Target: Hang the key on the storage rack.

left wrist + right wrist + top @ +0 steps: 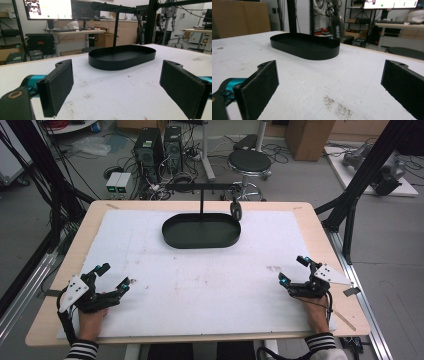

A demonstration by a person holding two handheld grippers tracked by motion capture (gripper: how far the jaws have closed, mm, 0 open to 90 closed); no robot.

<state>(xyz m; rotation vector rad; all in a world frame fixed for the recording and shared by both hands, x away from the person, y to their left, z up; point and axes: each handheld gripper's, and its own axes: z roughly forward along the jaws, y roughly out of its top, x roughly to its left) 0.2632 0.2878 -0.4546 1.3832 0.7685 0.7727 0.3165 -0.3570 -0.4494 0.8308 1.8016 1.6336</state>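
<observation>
Black-padded left tool (114,276) and right tool (294,269) gape wide, holding nothing.

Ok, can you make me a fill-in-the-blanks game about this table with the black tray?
1. Both the left gripper and the right gripper have their jaws ____.
2. The oval tray on the white mat is coloured ____.
3. A dark object hangs from the stand's crossbar at the tray's ____ end in the high view.

Missing words: open; black; right

Black grippers (teal accents), striped sleeves (82,349)
</observation>
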